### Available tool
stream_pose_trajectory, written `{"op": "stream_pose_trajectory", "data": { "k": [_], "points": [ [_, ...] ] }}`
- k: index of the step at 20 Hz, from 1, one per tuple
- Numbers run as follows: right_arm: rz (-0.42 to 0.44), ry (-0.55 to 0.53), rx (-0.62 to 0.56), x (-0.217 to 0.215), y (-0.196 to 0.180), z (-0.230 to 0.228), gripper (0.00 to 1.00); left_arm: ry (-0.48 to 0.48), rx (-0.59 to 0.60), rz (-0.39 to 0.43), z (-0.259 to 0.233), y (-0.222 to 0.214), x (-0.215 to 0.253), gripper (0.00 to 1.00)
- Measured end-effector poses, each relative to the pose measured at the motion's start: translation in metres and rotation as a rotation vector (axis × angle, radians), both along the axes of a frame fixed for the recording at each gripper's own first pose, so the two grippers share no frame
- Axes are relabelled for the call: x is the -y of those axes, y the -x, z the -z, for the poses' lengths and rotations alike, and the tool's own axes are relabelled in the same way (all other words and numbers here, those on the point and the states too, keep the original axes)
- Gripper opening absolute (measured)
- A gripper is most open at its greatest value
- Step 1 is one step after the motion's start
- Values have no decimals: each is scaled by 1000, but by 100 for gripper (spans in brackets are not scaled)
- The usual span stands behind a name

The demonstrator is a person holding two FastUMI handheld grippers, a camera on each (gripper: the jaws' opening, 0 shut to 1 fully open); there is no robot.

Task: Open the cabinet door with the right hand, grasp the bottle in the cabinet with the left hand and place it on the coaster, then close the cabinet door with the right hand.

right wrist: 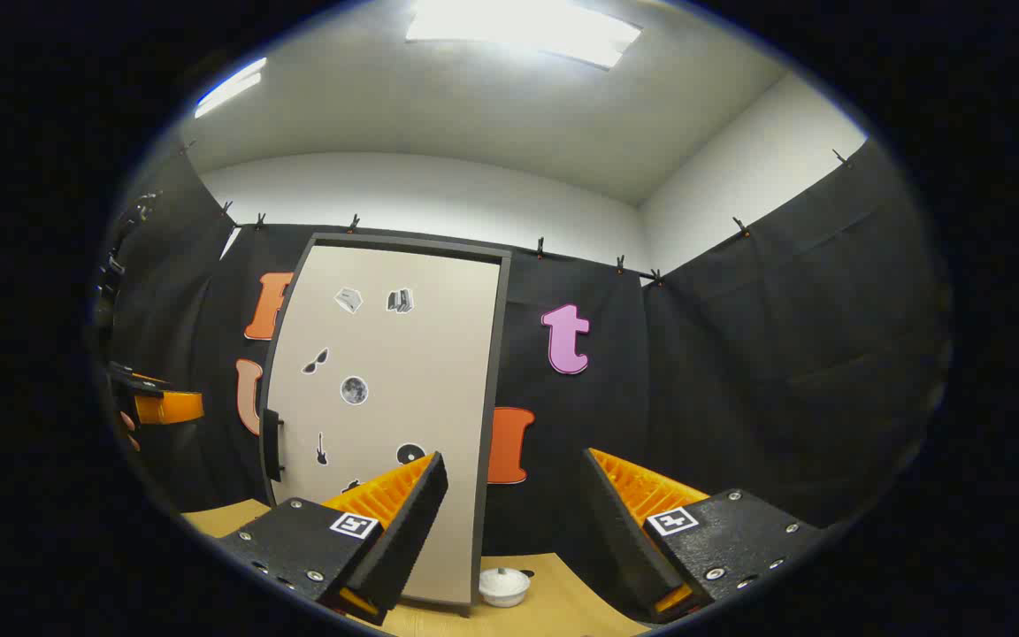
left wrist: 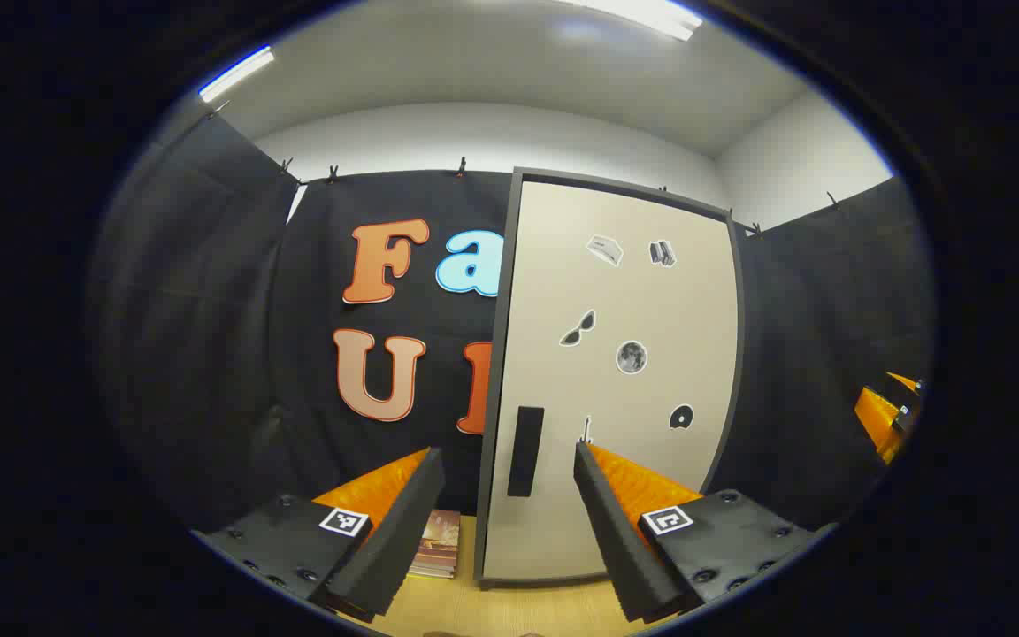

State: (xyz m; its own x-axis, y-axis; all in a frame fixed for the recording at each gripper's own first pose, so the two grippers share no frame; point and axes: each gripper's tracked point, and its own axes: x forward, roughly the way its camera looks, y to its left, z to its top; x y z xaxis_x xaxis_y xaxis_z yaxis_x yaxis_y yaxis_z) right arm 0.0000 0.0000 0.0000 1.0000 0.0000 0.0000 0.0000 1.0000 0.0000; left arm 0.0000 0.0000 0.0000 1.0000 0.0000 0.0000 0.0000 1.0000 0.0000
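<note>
Toward the back of the surface [right wrist: 563, 610] stands the cabinet, its door [right wrist: 386, 416] closed, the bottle presumably hidden inside. Both tools, left tool [left wrist: 509, 518] and right tool [right wrist: 514, 522], are spread and empty. Opening is in hand: the right tool must reach the dark handle [right wrist: 272, 445].

Matt, smooth cabinet door [left wrist: 616, 380] stands on a wood-grain table [left wrist: 509, 610].

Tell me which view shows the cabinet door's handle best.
The left gripper view: the dark vertical handle faces the camera head-on, between the left gripper's open fingers, on the shut cabinet door. In the right gripper view the handle is smaller, seen side-on at the door's left edge.
</note>
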Motion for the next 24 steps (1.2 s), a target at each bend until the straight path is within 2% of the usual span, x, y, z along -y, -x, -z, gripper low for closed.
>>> {"op": "stream_pose_trajectory", "data": {
  "k": [2,3,7,8,10,11,14,15,16,17,24],
  "points": [
    [-10,-13,-6,4,0,2,95,4,9,1,-3,4,6,96],
    [-16,-23,-7,6,-2,2,95,5,14,2,-5,6,10,100],
    [-30,-37,-2,19,-1,3,95,-3,25,-13,-8,14,21,100],
    [-34,-38,0,22,-1,4,95,-5,31,-18,-9,15,24,96],
    [-41,-39,-1,28,-1,6,95,-12,31,-27,-8,18,30,96],
    [-43,-40,-6,30,-3,8,95,-18,30,-31,-9,20,33,100],
    [-51,-40,-22,34,-3,12,94,-39,39,-37,-10,24,40,93],
    [-53,-40,-25,33,-5,12,95,-45,43,-38,-11,25,42,96],
    [-55,-43,-26,32,-5,12,95,-53,46,-36,-11,24,44,93],
    [-55,-46,-24,31,-6,11,95,-64,49,-33,-12,23,44,96],
    [-45,-45,-26,-2,-18,11,95,-108,91,-21,-21,10,17,93]
  ]
}}
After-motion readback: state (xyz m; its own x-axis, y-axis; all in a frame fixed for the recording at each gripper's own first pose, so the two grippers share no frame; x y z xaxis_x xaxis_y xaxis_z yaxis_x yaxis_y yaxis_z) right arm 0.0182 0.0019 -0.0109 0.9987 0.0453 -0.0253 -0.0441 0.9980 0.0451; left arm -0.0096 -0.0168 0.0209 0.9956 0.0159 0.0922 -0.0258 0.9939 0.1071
